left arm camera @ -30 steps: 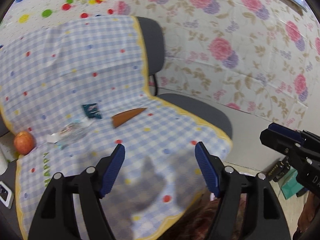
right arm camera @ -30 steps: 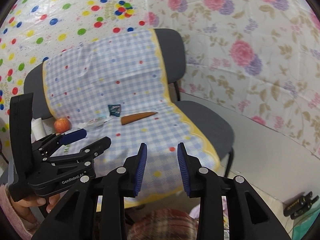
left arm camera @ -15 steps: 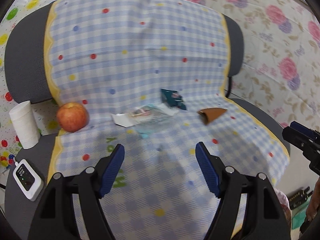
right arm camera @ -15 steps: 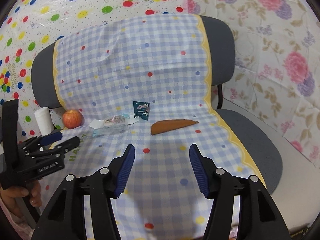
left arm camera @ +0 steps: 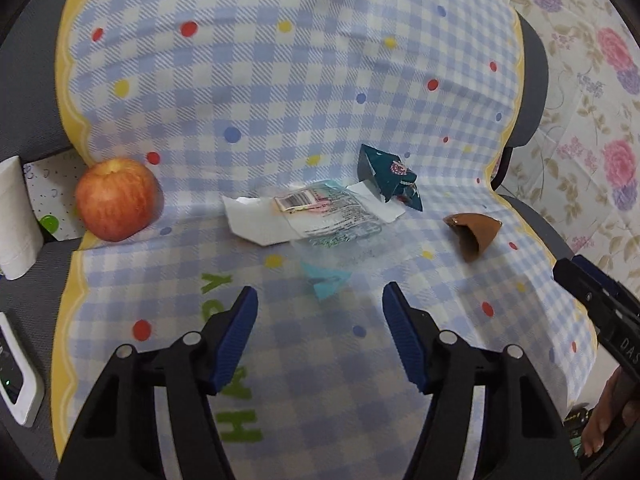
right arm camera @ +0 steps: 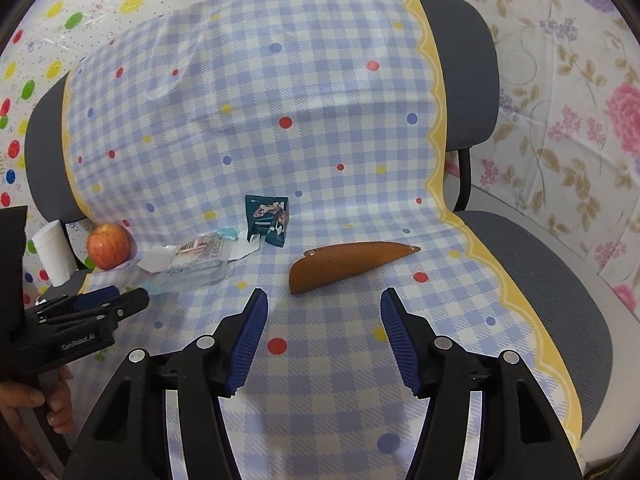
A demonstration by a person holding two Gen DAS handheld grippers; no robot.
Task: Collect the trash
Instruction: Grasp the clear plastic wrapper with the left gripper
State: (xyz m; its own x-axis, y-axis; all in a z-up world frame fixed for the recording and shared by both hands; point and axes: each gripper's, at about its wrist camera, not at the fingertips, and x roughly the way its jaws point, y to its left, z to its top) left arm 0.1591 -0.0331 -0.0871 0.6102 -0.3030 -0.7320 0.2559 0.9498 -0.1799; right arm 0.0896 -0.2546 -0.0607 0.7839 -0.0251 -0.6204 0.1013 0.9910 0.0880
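On the checkered cloth over the chair seat lie a clear plastic wrapper with a white paper scrap, a dark teal snack packet and a brown cone-shaped wrapper. My left gripper is open and empty, just short of the clear wrapper. My right gripper is open and empty, just short of the brown wrapper. Each gripper also shows in the other's view: the right one, the left one.
A red apple sits at the cloth's left edge. A white paper roll stands beside it on the grey chair. A small white device lies at the left. Patterned sheets hang behind.
Both grippers have moved in closer to the seat and its litter. The right gripper's jaws have opened wider. The litter has not moved.
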